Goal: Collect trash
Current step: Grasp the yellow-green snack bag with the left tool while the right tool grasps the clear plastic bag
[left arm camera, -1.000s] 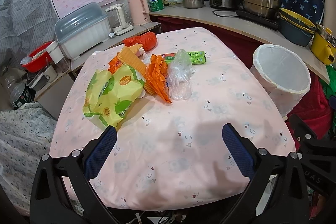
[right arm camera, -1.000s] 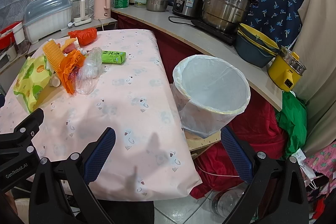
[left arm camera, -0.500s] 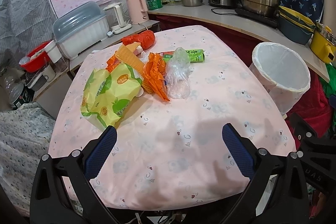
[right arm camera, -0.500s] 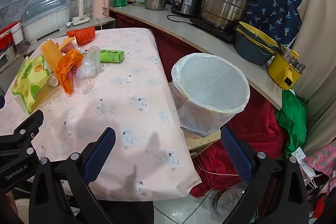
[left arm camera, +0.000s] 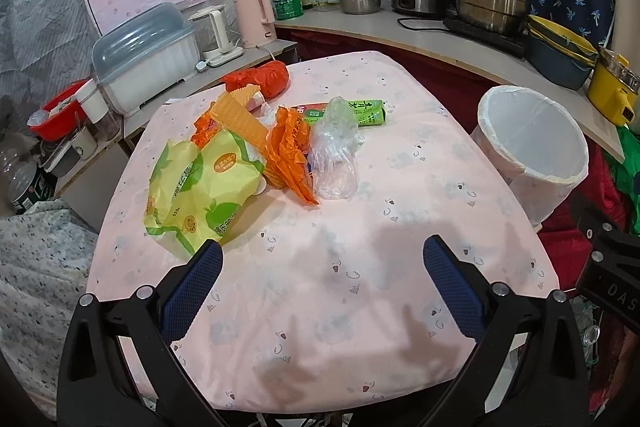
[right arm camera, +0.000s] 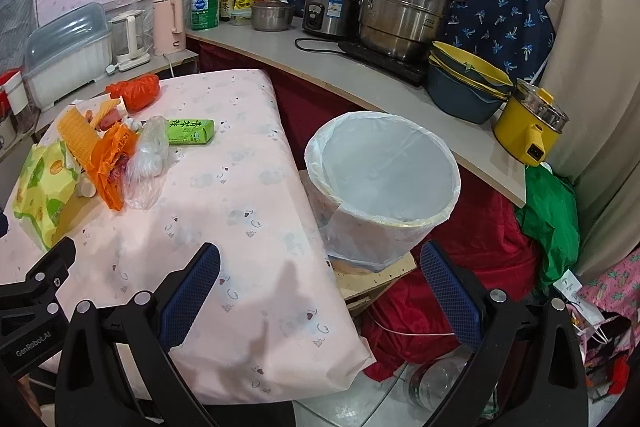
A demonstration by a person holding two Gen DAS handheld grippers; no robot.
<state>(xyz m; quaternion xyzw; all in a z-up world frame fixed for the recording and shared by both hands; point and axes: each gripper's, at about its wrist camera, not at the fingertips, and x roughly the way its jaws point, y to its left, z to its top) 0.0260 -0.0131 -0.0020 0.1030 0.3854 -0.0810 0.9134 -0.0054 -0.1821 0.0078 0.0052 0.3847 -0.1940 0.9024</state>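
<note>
A heap of trash lies on the pink tablecloth (left arm camera: 328,267): a yellow-green snack bag (left arm camera: 196,187), an orange wrapper (left arm camera: 290,151), a clear plastic bag (left arm camera: 334,151), a green drink carton (left arm camera: 360,113), a yellow wafer pack (left arm camera: 240,119) and a red bag (left arm camera: 266,77). The white-lined trash bin (left arm camera: 532,143) stands right of the table, also in the right wrist view (right arm camera: 380,183). My left gripper (left arm camera: 322,277) is open and empty, over the table's near part, short of the heap. My right gripper (right arm camera: 320,281) is open and empty, over the table's right edge beside the bin.
A counter (right arm camera: 360,75) behind holds steel pots (right arm camera: 404,15), a rice cooker (right arm camera: 328,11), stacked bowls (right arm camera: 464,83), a yellow cooker (right arm camera: 528,127). A side shelf carries a lidded white box (left arm camera: 140,55) and kettles (left arm camera: 254,17). Red and green cloth (right arm camera: 552,219) lies by the bin.
Both grippers have drifted slightly; the views shift a little. The trash and the bin have not moved. Both jaws stay open.
</note>
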